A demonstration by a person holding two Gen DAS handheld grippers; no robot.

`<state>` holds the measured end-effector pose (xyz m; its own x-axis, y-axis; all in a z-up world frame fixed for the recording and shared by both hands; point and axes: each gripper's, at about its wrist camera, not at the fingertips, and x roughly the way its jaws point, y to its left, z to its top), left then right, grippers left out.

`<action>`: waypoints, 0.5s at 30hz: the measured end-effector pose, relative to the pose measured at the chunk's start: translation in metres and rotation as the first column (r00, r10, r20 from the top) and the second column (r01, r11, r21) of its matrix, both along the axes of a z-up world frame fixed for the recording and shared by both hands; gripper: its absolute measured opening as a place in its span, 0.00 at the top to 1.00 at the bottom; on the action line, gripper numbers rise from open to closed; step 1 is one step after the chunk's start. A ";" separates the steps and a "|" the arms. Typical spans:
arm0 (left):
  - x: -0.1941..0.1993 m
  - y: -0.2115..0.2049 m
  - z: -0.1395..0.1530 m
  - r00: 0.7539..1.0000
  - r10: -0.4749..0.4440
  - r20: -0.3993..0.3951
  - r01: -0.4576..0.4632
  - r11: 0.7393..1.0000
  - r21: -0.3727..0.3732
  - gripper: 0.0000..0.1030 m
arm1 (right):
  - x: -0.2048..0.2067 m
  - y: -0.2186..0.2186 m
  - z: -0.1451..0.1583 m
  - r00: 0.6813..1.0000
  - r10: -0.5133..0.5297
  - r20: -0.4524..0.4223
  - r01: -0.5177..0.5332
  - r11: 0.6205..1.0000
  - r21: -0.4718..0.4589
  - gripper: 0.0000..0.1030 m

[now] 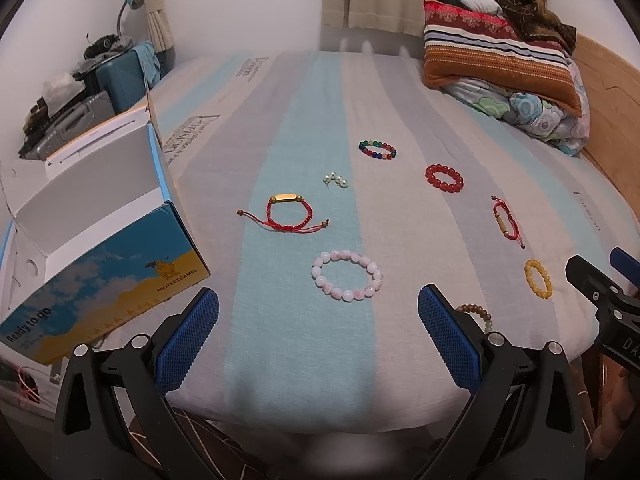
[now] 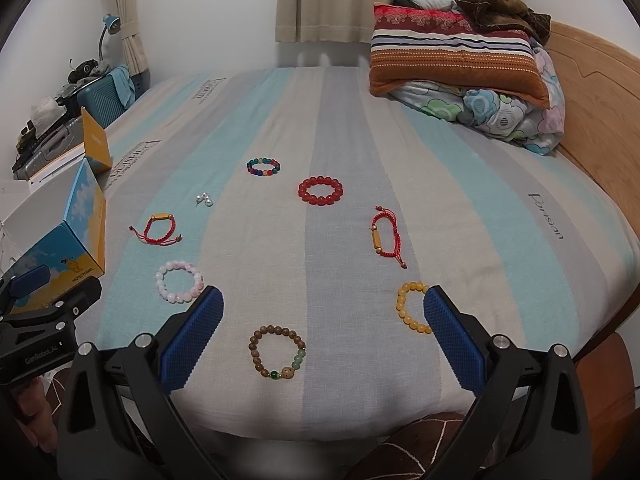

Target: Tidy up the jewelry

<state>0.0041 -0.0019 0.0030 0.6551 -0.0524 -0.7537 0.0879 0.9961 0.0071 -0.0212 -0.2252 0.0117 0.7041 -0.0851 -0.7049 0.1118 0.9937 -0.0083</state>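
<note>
Several bracelets lie spread on the striped bedsheet [image 2: 340,120]. A pink bead bracelet [image 1: 347,275] lies just ahead of my open left gripper [image 1: 318,308]. Beyond it are a red cord bracelet with a gold bar [image 1: 285,213], small pearl earrings [image 1: 335,180], a multicolour bead bracelet [image 1: 378,150] and a red bead bracelet [image 1: 444,178]. My open right gripper [image 2: 322,308] hovers over a brown wooden bead bracelet [image 2: 278,352]. A yellow bead bracelet [image 2: 410,306] sits by its right finger, and a second red cord bracelet [image 2: 384,236] lies farther ahead. An open blue-and-yellow cardboard box [image 1: 100,240] stands at the left.
Stacked pillows and a folded floral quilt [image 2: 472,76] occupy the far right of the bed, against a wooden headboard [image 2: 592,92]. Suitcases [image 1: 120,80] and a desk lamp [image 1: 130,4] stand past the left bed edge. The bed's front edge runs just under both grippers.
</note>
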 end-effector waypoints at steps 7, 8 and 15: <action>-0.001 -0.001 -0.001 1.000 -0.012 -0.007 0.012 1.000 -0.011 0.05 | 0.000 0.001 0.000 1.000 0.001 -0.001 -0.001 1.000 -0.001 0.07; 0.000 -0.001 -0.001 1.000 -0.015 -0.007 0.015 1.000 -0.013 0.05 | 0.000 0.001 0.000 1.000 0.001 -0.001 -0.001 1.000 -0.001 0.07; -0.001 -0.003 0.002 1.000 -0.031 0.001 0.031 0.999 -0.026 0.05 | 0.001 0.003 0.002 1.000 0.004 0.001 -0.004 1.000 0.001 0.07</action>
<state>0.0031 -0.0047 0.0053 0.6533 -0.0920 -0.7515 0.1183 0.9928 -0.0188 -0.0204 -0.2223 0.0134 0.7053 -0.0814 -0.7042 0.1074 0.9942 -0.0073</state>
